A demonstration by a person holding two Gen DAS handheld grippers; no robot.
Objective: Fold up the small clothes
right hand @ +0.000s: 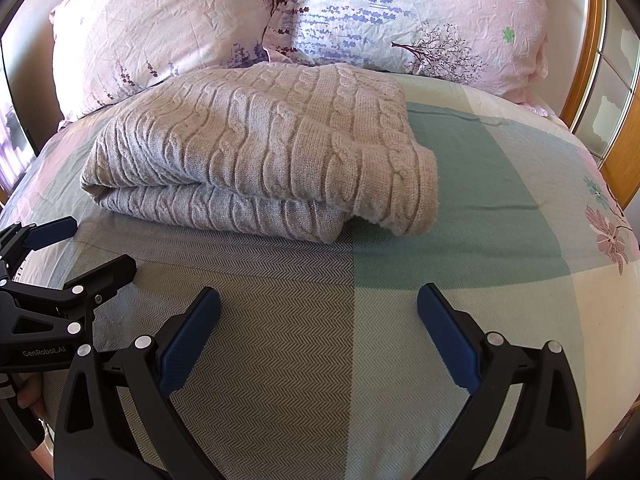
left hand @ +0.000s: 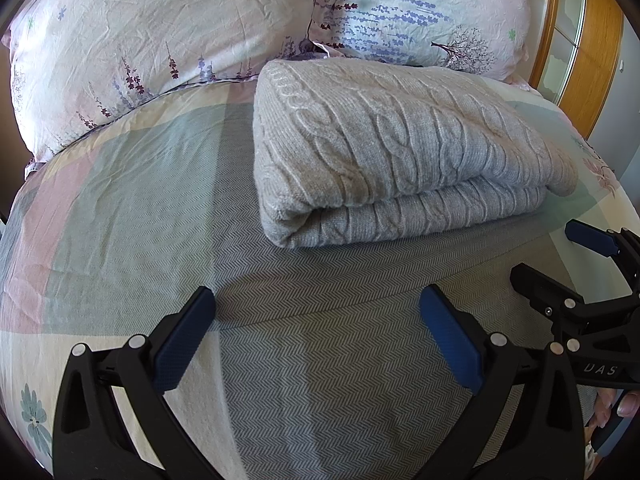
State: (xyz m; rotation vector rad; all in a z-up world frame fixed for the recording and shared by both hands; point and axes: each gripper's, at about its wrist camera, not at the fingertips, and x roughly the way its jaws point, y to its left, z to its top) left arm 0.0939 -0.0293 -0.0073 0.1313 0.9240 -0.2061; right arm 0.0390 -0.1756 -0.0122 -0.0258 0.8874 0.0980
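A grey cable-knit sweater [left hand: 400, 148] lies folded in a thick stack on the bed; it also shows in the right wrist view [right hand: 256, 148]. My left gripper [left hand: 318, 304] is open and empty, held over the bedspread in front of the sweater, apart from it. My right gripper [right hand: 319, 304] is open and empty too, in front of the sweater's right end. The right gripper also shows in the left wrist view [left hand: 556, 256] at the right edge, and the left gripper in the right wrist view [right hand: 86, 244] at the left edge, both open.
The bedspread [left hand: 120, 208] has pastel patches and a grey herringbone panel [right hand: 280, 360]. Two floral pillows [left hand: 152, 40] [right hand: 420, 16] lean behind the sweater. A wooden headboard frame [right hand: 592, 60] runs along the right.
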